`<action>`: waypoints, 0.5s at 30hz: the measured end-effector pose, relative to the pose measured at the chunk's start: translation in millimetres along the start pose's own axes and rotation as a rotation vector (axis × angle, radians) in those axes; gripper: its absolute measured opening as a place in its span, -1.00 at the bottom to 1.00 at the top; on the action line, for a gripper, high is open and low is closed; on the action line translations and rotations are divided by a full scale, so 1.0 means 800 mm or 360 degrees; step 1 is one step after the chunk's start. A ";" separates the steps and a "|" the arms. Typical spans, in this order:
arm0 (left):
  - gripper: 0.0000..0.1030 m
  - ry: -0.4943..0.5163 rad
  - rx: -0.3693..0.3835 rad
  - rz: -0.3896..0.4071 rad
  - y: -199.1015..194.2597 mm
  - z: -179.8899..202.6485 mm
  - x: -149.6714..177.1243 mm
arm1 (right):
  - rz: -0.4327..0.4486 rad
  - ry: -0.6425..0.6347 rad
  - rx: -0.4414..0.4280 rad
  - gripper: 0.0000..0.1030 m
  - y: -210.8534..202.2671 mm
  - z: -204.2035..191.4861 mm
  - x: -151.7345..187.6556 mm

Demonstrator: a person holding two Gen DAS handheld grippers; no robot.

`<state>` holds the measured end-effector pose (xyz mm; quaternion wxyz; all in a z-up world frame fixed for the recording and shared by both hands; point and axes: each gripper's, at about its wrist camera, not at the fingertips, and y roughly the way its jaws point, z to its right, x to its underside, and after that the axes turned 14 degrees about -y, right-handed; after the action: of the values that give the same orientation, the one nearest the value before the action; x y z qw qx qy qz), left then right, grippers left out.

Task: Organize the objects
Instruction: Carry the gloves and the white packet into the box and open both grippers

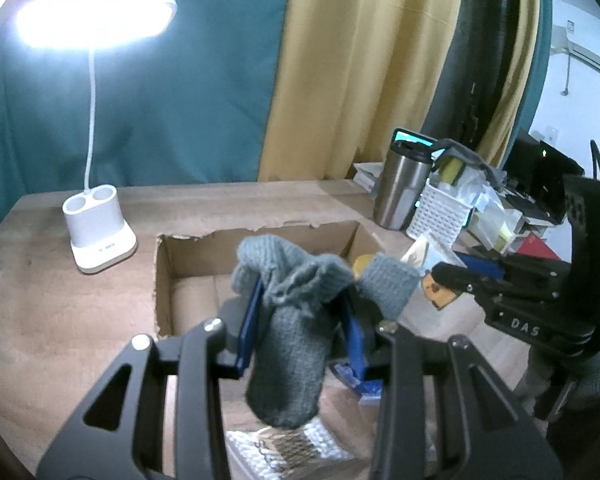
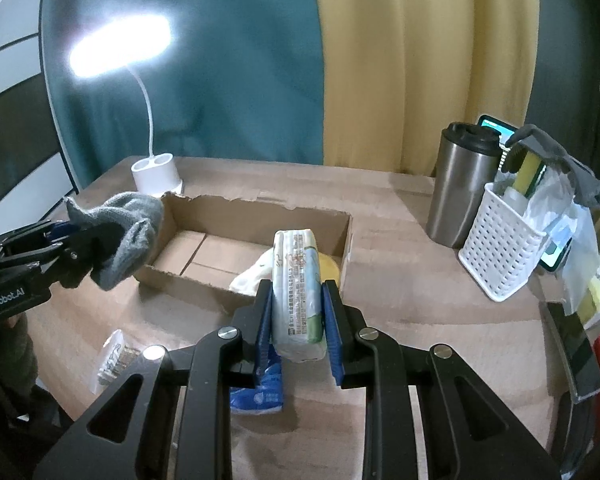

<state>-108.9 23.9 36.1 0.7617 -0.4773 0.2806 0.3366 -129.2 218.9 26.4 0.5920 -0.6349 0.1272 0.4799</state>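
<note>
My left gripper (image 1: 302, 320) is shut on a grey knitted glove (image 1: 296, 320), held above the near edge of an open cardboard box (image 1: 172, 256). In the right wrist view the left gripper (image 2: 80, 248) with the glove (image 2: 124, 236) hangs over the box's left corner. My right gripper (image 2: 296, 312) is shut on a pale tissue pack (image 2: 298, 292), held upright just before the box (image 2: 228, 220). A yellow object (image 2: 329, 268) and white tissue (image 2: 256, 272) lie in the box's right end.
A lit white desk lamp (image 2: 156, 176) stands behind the box. A steel tumbler (image 2: 460, 188) and a white perforated basket (image 2: 500, 248) stand at right. A blue packet (image 2: 260, 392) and a bubble-wrapped item (image 2: 112, 360) lie on the wooden table near me.
</note>
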 end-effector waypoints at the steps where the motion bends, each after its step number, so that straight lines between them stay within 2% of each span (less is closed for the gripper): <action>1: -0.26 0.0002 -0.0004 0.0004 0.002 0.000 -0.001 | 0.0001 -0.0001 0.0000 -0.50 0.001 0.001 -0.001; 15: -0.26 0.0006 -0.0045 -0.0017 0.038 0.002 -0.016 | 0.0018 -0.0015 0.0003 -0.50 0.025 0.024 -0.018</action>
<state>-140.0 32.0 29.7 0.7561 -0.4902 0.2748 0.3355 -159.9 224.8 28.0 0.5905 -0.6312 0.1286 0.4862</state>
